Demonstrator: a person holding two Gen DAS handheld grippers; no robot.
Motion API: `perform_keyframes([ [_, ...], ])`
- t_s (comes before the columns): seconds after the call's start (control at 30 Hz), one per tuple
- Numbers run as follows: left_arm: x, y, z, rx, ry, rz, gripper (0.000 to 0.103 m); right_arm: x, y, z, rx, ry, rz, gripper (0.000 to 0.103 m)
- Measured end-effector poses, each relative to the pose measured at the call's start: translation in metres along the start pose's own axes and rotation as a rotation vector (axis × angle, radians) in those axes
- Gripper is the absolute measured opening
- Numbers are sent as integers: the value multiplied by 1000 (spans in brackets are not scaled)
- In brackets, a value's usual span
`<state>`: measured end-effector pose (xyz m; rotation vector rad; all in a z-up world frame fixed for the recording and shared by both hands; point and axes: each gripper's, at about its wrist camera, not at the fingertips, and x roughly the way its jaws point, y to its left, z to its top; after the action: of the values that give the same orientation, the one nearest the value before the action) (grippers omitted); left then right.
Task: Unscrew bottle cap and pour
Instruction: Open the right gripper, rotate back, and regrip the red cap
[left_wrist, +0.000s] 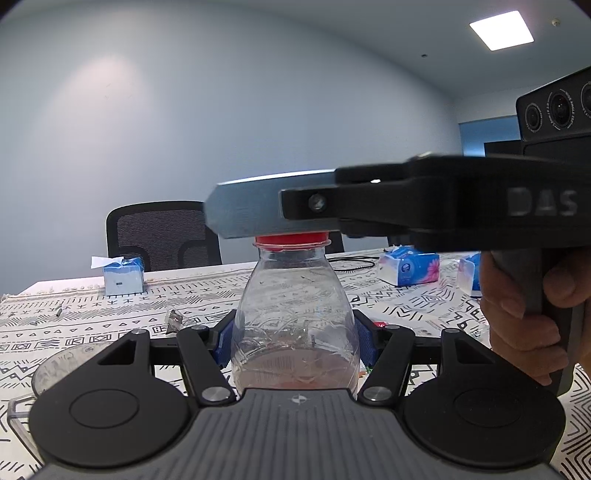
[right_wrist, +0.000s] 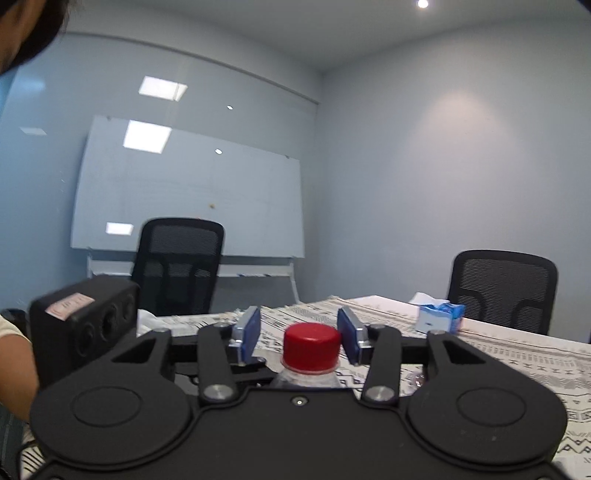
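A clear plastic bottle (left_wrist: 295, 317) with a red cap (left_wrist: 291, 240) stands upright on the patterned tablecloth (left_wrist: 92, 317). My left gripper (left_wrist: 295, 338) is shut on the bottle's body, its blue pads pressed on both sides. My right gripper (right_wrist: 297, 334) is open around the red cap (right_wrist: 311, 345), a blue pad (right_wrist: 252, 330) on each side and a gap to the cap. In the left wrist view the right gripper's finger (left_wrist: 251, 210) reaches in from the right over the cap. A clear measuring cup (left_wrist: 55, 369) sits at the lower left.
Tissue boxes (left_wrist: 123, 278) (left_wrist: 410, 269) lie on the table, with a small wrapper (left_wrist: 173, 319) and a black cable (left_wrist: 354, 264). Black mesh chairs (left_wrist: 162, 236) (right_wrist: 502, 288) stand at the far edges. A whiteboard (right_wrist: 188, 199) leans on the wall.
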<state>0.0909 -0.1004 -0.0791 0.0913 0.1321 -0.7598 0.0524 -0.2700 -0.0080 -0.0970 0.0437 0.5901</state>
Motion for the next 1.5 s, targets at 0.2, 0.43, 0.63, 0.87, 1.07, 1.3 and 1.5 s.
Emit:
perform_keyframes([
  [0.2, 0, -3, 0, 15, -5, 2, 59, -1, -11, -2, 65, 0, 40, 33],
  [0.43, 2, -1, 0, 10, -2, 3, 59, 2, -33, -5, 239, -1, 113, 33],
  [0.63, 0, -2, 1, 24, -13, -10, 59, -1, -62, -11, 337, -19, 196, 33],
  [0.87, -2, -3, 2, 14, -25, -19, 58, -5, -75, -12, 344, -50, 203, 32],
  [1.07, -4, -5, 0, 25, -21, -11, 58, -10, -88, -12, 484, -136, 230, 0],
  [1.3, -2, -8, 0, 31, -21, -8, 59, -7, -49, -3, 170, -66, 148, 27],
  [1.5, 0, -7, 1, 19, -17, -7, 59, -4, -37, -8, 87, -16, 106, 39],
])
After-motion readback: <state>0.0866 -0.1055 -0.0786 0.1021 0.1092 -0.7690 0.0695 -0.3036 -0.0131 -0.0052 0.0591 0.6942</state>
